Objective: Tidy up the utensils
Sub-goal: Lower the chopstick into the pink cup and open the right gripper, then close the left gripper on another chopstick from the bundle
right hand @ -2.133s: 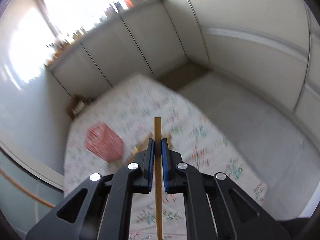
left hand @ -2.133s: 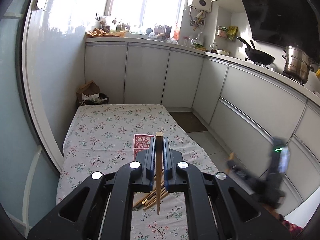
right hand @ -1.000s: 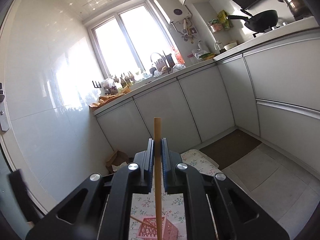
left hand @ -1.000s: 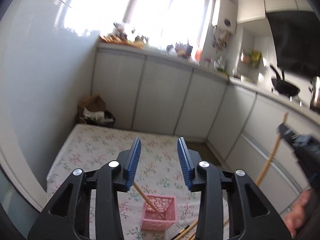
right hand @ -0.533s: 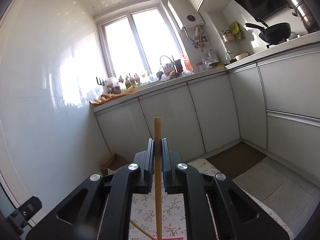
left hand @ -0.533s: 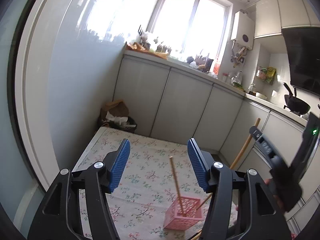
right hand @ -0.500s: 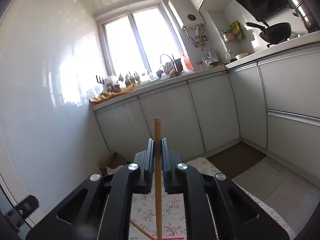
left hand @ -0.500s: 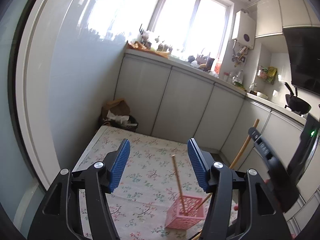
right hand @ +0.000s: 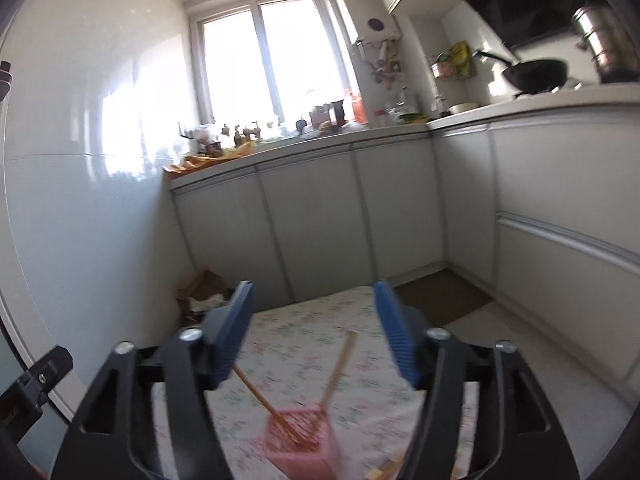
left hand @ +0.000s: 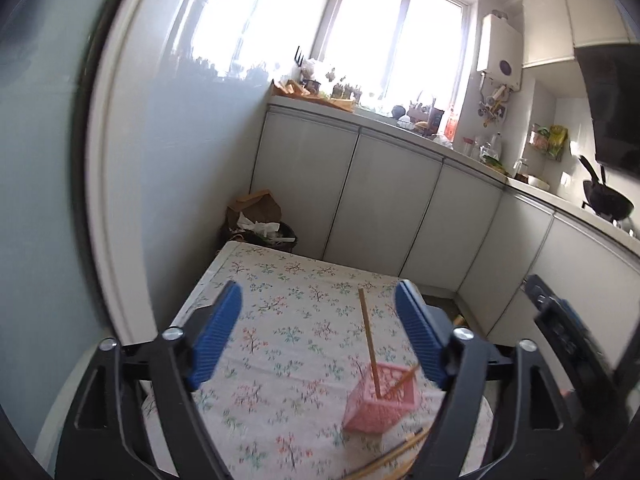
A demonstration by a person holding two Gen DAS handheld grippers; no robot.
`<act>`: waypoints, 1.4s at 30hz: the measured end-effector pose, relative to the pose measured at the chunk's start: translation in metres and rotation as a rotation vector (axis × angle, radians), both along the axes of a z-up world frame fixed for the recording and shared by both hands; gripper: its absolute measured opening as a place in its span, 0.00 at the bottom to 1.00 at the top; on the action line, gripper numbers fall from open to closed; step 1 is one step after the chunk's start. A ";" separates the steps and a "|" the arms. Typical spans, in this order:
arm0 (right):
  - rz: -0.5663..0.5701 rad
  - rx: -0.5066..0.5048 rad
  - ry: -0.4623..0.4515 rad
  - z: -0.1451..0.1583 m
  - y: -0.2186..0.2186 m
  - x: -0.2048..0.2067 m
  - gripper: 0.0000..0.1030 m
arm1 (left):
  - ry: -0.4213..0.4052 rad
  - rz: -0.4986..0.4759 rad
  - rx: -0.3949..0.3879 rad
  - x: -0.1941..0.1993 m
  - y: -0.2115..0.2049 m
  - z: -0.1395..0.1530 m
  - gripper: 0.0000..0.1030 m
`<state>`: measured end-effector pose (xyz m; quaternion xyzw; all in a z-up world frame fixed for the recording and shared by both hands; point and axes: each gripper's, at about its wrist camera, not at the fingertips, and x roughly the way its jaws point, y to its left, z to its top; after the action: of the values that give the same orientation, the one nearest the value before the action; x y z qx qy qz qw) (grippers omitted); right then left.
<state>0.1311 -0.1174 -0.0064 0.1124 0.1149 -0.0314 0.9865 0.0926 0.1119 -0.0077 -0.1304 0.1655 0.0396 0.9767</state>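
A pink lattice basket stands on the floral tablecloth. One wooden chopstick stands nearly upright in it and a second chopstick leans in it. My left gripper hangs above and to the left of the basket; its jaws are opening with nothing between them. In the right wrist view the basket holds both chopsticks, one leaning left and one leaning right. My right gripper is above it, jaws opening, gripping nothing.
Several loose chopsticks lie on the cloth near the basket. A full waste bin sits beyond the table's far end. White cabinets line the back and right. A wok rests on the counter.
My right gripper has opened and let go of its chopstick, which now leans in the basket. My left gripper has opened wider and shifted, so the basket sits further right in its view.
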 end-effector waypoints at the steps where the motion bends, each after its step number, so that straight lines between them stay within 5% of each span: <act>1: -0.040 -0.024 0.014 0.003 -0.006 -0.021 0.78 | 0.001 -0.007 0.010 -0.011 -0.006 0.002 0.83; 4: -0.100 -0.050 0.055 0.005 -0.023 -0.072 0.87 | -0.004 -0.024 0.062 -0.052 -0.030 0.006 0.93; 11: -0.144 -0.061 0.119 -0.006 -0.053 -0.159 0.94 | 0.046 -0.134 0.164 -0.117 -0.082 0.004 0.93; 19: -0.186 -0.048 0.191 -0.045 -0.089 -0.207 0.94 | 0.145 -0.264 0.287 -0.115 -0.122 -0.012 0.93; 27: -0.087 0.043 0.345 -0.110 -0.107 -0.189 0.94 | 0.566 -0.664 0.430 -0.012 -0.190 -0.073 0.93; 30: -0.050 0.040 0.366 -0.128 -0.107 -0.180 0.94 | 0.745 -0.720 0.471 0.039 -0.210 -0.107 0.93; 37: -0.007 0.083 0.434 -0.157 -0.119 -0.157 0.94 | 0.935 -0.811 0.464 0.111 -0.251 -0.160 0.92; 42: -0.017 0.169 0.463 -0.167 -0.133 -0.147 0.94 | 1.020 -0.816 0.515 0.152 -0.269 -0.181 0.59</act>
<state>-0.0158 -0.2506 -0.1735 0.1852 0.3393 -0.0547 0.9206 0.2442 -0.1568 -0.1890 0.2125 0.6242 -0.2360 0.7139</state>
